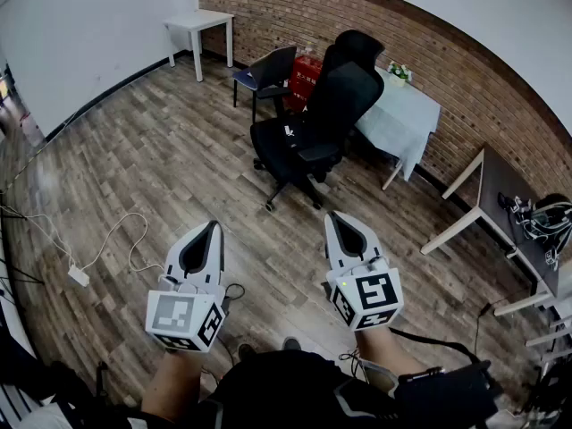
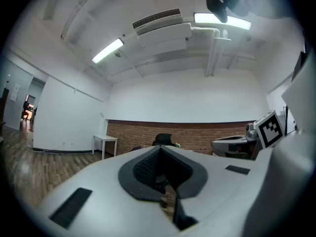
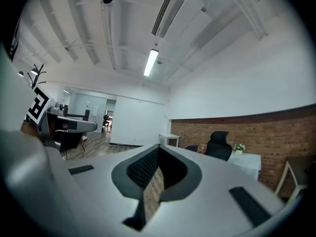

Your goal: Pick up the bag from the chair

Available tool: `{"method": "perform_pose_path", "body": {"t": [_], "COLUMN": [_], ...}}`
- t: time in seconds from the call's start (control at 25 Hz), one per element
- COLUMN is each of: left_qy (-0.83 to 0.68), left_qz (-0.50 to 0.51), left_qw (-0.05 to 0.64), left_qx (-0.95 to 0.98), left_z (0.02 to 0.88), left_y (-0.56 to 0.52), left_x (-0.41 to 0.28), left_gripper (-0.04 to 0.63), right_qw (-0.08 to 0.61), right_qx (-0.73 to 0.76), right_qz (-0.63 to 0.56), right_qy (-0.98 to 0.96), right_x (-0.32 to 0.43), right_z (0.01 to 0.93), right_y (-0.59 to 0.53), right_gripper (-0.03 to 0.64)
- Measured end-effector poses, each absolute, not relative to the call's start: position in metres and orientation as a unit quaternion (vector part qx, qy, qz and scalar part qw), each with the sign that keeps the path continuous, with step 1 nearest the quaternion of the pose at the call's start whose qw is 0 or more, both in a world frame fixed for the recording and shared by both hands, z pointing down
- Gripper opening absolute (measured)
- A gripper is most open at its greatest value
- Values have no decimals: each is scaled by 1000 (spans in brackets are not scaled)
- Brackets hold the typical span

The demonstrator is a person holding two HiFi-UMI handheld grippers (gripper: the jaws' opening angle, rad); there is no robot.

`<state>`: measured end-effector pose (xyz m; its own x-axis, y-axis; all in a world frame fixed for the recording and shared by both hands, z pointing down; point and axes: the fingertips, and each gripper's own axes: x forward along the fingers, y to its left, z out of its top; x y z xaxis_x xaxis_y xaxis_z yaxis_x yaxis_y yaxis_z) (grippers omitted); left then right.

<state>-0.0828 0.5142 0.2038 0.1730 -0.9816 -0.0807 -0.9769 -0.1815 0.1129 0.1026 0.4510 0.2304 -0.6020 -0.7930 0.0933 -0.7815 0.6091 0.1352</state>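
Note:
A red bag (image 1: 307,76) shows far off by the brick wall, between a dark side chair (image 1: 268,70) and two black office chairs (image 1: 313,128); what it rests on is hidden. My left gripper (image 1: 213,229) and right gripper (image 1: 335,217) are held level side by side over the wooden floor, well short of the chairs. Both are shut with nothing between their jaws. In the left gripper view the shut tip (image 2: 160,149) points at a black headrest (image 2: 163,139). The right gripper view has its tip (image 3: 159,147) left of an office chair (image 3: 218,144).
A small white table (image 1: 201,21) stands at the far left corner. A table with a pale cloth (image 1: 404,119) and a flower pot (image 1: 399,71) is right of the chairs. A desk (image 1: 505,195) lines the right wall. A power strip with cable (image 1: 79,275) lies on the floor at left.

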Motion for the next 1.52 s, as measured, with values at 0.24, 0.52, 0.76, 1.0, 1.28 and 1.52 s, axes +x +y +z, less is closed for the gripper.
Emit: {"method": "perform_pose_path", "body": {"t": [0.24,0.52,0.76,1.0,1.28,1.52], "left_qy": [-640,-638,-636,-630,-616,-617], "left_qz": [-73,-74,-72,-70,-76,-75], "left_qw": [13,18,23,25,19,26], "left_qx": [765,766,768,773,784,783], "left_z": [200,205,210,212,213,222], "left_y": [515,519,521,521,524,515], "left_x": [-87,-92,-95,-109,-123,-137], "left_gripper": [9,9,9,9,9,9], "right_qw": [74,75,65,56,57,70], "right_qx": [445,448,443,446,448,443], "right_qz": [-42,-40,-40,-42,-45,-50], "right_qy": [-891,-890,-893,-892,-891,-893], "right_x": [100,95,90,76,56,44], "right_z": [225,227,231,228,233,239], "right_y": [452,456,458,460,468,461], "right_gripper": [15,15,15,17,17,17]}}
